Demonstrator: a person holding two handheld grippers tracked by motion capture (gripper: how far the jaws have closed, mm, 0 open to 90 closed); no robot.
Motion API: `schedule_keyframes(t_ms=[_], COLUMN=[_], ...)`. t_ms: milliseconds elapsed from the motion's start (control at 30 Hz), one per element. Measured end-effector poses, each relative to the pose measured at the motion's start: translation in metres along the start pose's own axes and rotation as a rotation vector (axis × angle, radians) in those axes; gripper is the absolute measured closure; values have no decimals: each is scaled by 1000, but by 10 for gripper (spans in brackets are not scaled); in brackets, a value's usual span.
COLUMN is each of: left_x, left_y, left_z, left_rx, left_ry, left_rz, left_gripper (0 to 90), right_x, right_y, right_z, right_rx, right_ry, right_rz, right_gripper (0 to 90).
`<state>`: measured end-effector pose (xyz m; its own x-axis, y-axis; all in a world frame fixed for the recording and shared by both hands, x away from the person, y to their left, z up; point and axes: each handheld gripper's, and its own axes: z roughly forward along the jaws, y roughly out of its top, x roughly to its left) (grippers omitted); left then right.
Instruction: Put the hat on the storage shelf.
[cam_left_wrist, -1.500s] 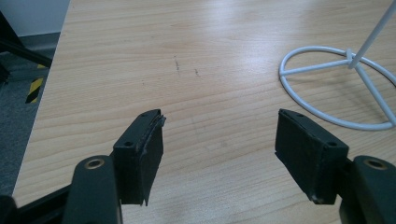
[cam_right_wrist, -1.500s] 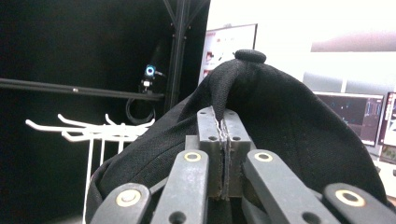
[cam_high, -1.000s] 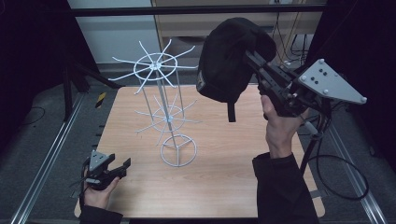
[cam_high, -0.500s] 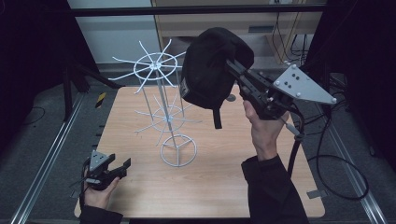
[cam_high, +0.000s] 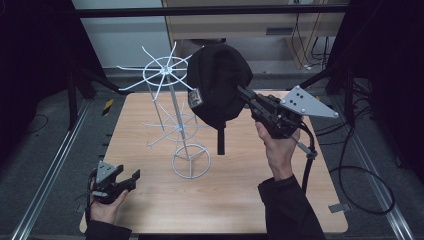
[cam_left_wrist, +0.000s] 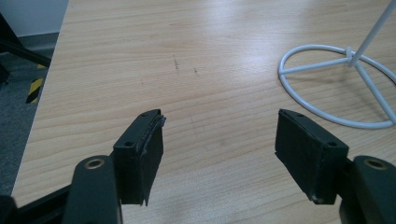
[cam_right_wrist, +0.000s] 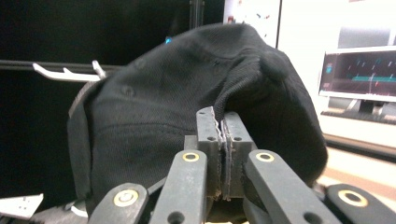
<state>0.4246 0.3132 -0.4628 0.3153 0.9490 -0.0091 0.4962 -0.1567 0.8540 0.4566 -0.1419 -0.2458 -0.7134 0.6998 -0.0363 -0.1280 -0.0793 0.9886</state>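
A black cap (cam_high: 217, 87) hangs in the air with its strap dangling, right beside the top wheel of a white wire rack (cam_high: 165, 75). My right gripper (cam_high: 245, 94) is shut on the cap's fabric from the right, held up by a hand. In the right gripper view the jaws (cam_right_wrist: 218, 116) pinch a fold of the cap (cam_right_wrist: 154, 121), and a white rack hook (cam_right_wrist: 65, 73) pokes out behind it. My left gripper (cam_high: 131, 177) rests low at the table's front left, open, nothing between its jaws (cam_left_wrist: 219, 140). The rack's base ring (cam_left_wrist: 280, 71) lies ahead of it.
The wooden table (cam_high: 300, 200) carries the rack near its middle. Black frame posts stand at both back corners. Cables (cam_high: 360, 170) loop on the floor to the right. A lit monitor (cam_right_wrist: 357, 74) stands behind the cap in the right gripper view.
My right gripper has carried the cap leftward and down, from the upper right to beside the rack's top wheel. The left gripper has stayed put.
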Motion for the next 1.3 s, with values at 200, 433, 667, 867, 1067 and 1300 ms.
schedule_keyframes(t_ms=[200, 433, 667, 867, 1067, 1300], left_x=[0, 0, 0, 0, 0, 0], left_y=[0, 0, 0, 0, 0, 0], left_z=[0, 0, 0, 0, 0, 0], left_rx=[0, 1, 1, 3, 0, 4], left_ry=[0, 0, -1, -2, -1, 0], left_rz=[1, 3, 4, 5, -1, 4], left_gripper=[322, 322, 322, 322, 322, 321], right_x=[-4, -4, 0, -1, -4, -14], right_y=[-22, -37, -47, -50, -50, -59], right_z=[2, 4, 10, 10, -1, -32], right_rx=[55, 104, 149, 166, 167, 174], right_ry=[15, 34, 48, 37, -15, -70], right_rz=[25, 30, 34, 34, 17, 26], right_gripper=[874, 853, 814, 752, 545, 420])
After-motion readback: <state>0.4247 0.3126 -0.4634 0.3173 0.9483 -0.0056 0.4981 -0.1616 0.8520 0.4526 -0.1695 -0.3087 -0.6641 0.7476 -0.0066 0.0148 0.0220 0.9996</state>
